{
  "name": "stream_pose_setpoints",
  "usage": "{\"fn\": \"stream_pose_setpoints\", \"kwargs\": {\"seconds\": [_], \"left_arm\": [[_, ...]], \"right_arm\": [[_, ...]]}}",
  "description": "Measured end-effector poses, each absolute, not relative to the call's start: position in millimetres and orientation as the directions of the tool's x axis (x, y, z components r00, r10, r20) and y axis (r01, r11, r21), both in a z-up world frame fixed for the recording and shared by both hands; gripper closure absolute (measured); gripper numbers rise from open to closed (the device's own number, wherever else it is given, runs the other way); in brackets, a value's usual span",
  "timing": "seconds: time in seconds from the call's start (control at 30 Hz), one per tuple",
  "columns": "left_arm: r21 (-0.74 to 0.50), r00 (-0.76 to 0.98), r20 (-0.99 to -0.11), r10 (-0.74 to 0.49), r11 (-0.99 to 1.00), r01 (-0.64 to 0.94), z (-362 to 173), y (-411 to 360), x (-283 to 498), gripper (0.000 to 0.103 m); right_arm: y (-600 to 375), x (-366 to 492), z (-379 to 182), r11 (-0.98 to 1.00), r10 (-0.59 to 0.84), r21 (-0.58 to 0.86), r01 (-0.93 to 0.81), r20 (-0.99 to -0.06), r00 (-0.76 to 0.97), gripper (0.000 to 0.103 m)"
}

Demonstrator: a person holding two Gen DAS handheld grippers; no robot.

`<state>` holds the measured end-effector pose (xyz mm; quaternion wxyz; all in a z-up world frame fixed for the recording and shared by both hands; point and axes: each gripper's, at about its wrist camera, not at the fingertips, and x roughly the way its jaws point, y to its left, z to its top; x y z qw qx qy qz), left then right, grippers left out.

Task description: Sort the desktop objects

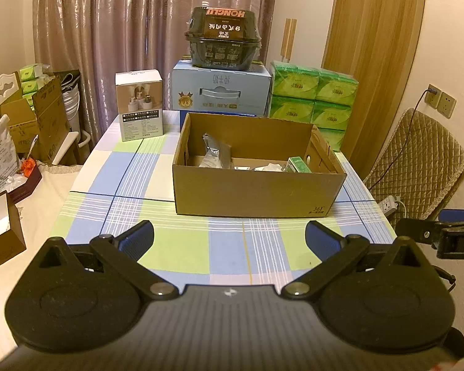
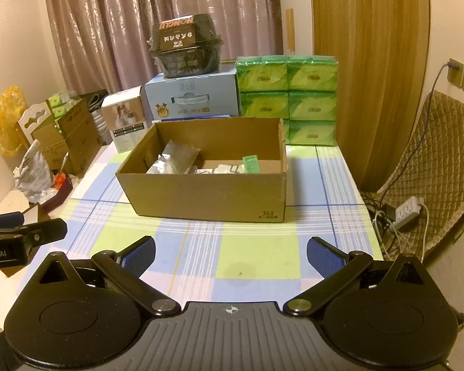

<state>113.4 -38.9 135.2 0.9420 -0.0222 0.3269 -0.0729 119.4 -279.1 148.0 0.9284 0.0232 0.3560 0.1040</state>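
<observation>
Two black hand-held grippers with blue finger pads hover low over the near edge of the table, the left gripper (image 1: 229, 241) and the right gripper (image 2: 230, 252) side by side, each with its fingers spread wide and nothing between them. Ahead of both, on the blue, green and white checked tablecloth (image 1: 182, 247), sits an open brown cardboard box (image 1: 256, 191) that already holds the loose things: a crumpled silver foil pouch (image 2: 173, 162) leaning in its left part, some white paper or plastic bits on the floor of the box, and a small green carton (image 2: 251, 164) toward the right wall. No stray object shows on the cloth between grippers and box, so I judge the sorting is either nearly done or about to go on inside the box. Behind it stand a white product carton (image 1: 140, 105), a pale blue carton with a handle (image 1: 221, 91) topped by a dark plastic food tub (image 1: 222, 41), and a stack of green tissue packs (image 1: 312, 99). To do the next reach well, whichever hand goes in should rise over the near wall first and come down from above, keeping its fingers wide until they straddle one item only; the foil looks slippery and springy, so a grip across its folded body seems safer than its edge.
</observation>
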Motion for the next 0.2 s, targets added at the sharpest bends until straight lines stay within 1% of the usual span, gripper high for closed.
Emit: {"fn": "stream_pose_setpoints", "kwargs": {"seconds": [0.2], "left_arm": [[-0.113,0.781,-0.6,-0.173,0.985,0.132,135.2,-36.4,112.8,0.001]], "right_arm": [[-276.9,119.7,143.6,0.979,0.203,0.113,-0.172,-0.66,0.724,0.002]]}}
